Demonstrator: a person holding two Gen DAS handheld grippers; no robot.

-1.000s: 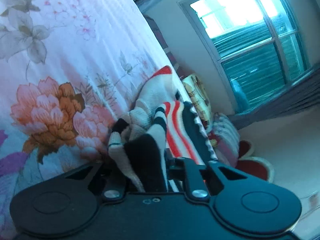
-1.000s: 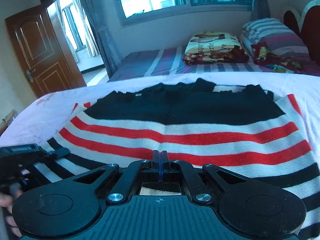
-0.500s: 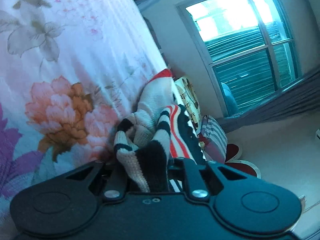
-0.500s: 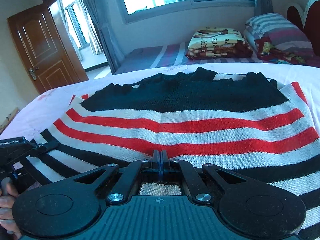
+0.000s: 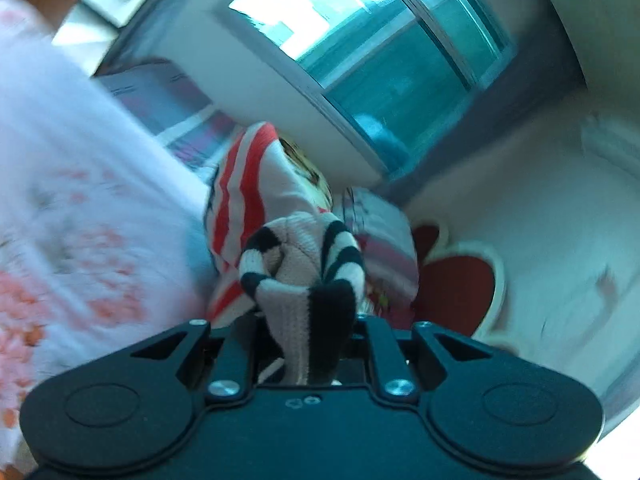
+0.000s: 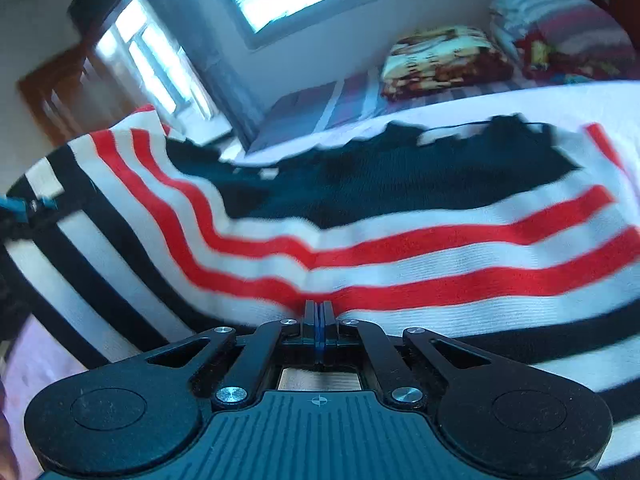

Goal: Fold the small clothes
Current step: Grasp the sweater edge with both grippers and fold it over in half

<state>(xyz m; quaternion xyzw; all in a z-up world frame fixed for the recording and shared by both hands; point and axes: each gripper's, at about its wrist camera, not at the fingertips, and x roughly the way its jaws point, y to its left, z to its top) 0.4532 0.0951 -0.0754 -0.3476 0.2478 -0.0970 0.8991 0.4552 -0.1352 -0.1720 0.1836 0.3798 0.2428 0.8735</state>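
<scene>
Knitted sweater with black, white and red stripes and solid black upper panel: spread across the bed, its left side lifted and draped in folds, the bunched corner raised.

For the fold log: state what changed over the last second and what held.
The left gripper, clamped on the striped sweater, lifted its edge off the floral sheet; that side now rises and curls over. Unchanged: the right gripper stays shut at the near hem, and the rest lies flat.
</scene>
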